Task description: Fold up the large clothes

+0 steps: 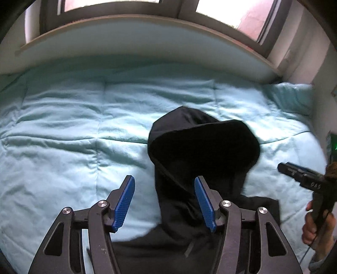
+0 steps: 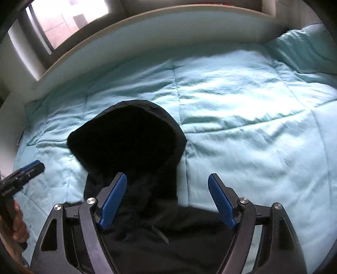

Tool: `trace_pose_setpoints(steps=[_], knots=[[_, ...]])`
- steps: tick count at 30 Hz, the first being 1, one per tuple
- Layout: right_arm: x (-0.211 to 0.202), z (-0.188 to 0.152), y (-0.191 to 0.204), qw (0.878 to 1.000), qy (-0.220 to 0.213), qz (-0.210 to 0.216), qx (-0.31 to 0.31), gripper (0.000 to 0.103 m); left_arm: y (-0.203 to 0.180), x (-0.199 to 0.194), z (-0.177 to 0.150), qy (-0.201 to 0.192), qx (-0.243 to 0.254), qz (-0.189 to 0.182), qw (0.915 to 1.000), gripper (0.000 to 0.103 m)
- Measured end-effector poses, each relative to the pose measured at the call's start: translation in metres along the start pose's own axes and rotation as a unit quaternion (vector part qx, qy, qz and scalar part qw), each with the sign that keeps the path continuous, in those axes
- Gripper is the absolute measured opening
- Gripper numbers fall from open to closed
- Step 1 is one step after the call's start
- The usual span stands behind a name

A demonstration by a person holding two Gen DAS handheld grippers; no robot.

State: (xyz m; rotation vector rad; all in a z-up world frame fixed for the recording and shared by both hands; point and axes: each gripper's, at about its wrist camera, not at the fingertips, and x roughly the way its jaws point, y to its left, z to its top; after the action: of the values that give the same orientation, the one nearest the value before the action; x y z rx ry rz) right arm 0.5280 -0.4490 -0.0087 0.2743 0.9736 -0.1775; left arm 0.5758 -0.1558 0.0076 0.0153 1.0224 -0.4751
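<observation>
A black hooded garment [image 1: 202, 151] lies on the pale blue quilt [image 1: 73, 126], hood pointing away from me, its body running under both grippers. My left gripper [image 1: 165, 202] is open and empty above the garment's neck, at the hood's left side. My right gripper [image 2: 167, 200] is open and empty above the neck, at the hood's [image 2: 128, 134] right side. Each gripper shows in the other's view, the right one [image 1: 294, 170] at the far right and the left one [image 2: 27, 168] at the far left; both appear held above the quilt [image 2: 252, 126].
The bed's curved headboard panel [image 1: 147, 40] runs along the back under windows [image 1: 231, 12]. A quilted pillow [image 1: 292, 97] lies at the back right corner, also in the right wrist view [image 2: 305, 48]. A wall [image 1: 324, 84] borders the right side.
</observation>
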Motion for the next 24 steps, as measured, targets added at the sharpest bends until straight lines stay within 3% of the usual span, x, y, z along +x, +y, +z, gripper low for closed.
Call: trace_pose_setpoints(steps=[5,7,8,9,10,12,16,17,20,22,23,24], knots=[[0.053,0.018,-0.004,1.0,0.02,-0.006,0.01,0.079,0.006,0.05,0.016,0.012,-0.018,0.015,0.9996,0.06],[0.07,0.021,-0.005,0.999,0.032,-0.014,0.011,0.065,0.008,0.065,0.02,0.016,-0.019,0.026,0.9994,0.041],[0.075,0.021,-0.006,0.999,0.035,-0.017,0.011,0.055,0.01,0.073,0.023,0.025,-0.019,0.034,0.9989,0.035],[0.079,0.022,-0.007,0.999,0.036,-0.023,0.01,0.04,0.013,0.079,0.026,0.03,-0.022,0.043,0.9983,0.022],[0.081,0.022,-0.008,0.999,0.034,-0.03,0.007,0.012,0.019,0.085,0.028,0.034,-0.034,0.046,0.9978,0.015],[0.078,0.02,-0.016,0.999,0.03,-0.034,0.012,0.009,0.033,0.084,0.027,0.021,-0.056,0.038,0.9975,0.011],[0.056,-0.001,-0.045,0.998,0.009,0.026,0.054,0.007,0.066,0.051,-0.001,-0.013,-0.119,-0.059,0.9911,0.011],[0.055,-0.007,-0.047,0.998,0.008,0.029,0.051,0.007,0.068,0.048,-0.009,-0.014,-0.117,-0.062,0.9911,0.012],[0.076,-0.023,-0.041,0.999,0.025,0.007,0.02,0.007,0.069,0.077,-0.029,0.039,-0.096,-0.02,0.9944,0.012],[0.1,-0.031,-0.045,0.998,0.056,0.004,0.02,0.007,0.08,0.11,-0.047,0.09,-0.109,0.006,0.9899,0.011],[0.108,-0.034,-0.048,0.998,0.065,0.009,0.022,0.007,0.086,0.122,-0.056,0.102,-0.11,0.026,0.9884,0.01],[0.111,-0.036,-0.051,0.997,0.067,0.018,0.025,0.007,0.09,0.126,-0.06,0.102,-0.112,0.019,0.9883,0.01]])
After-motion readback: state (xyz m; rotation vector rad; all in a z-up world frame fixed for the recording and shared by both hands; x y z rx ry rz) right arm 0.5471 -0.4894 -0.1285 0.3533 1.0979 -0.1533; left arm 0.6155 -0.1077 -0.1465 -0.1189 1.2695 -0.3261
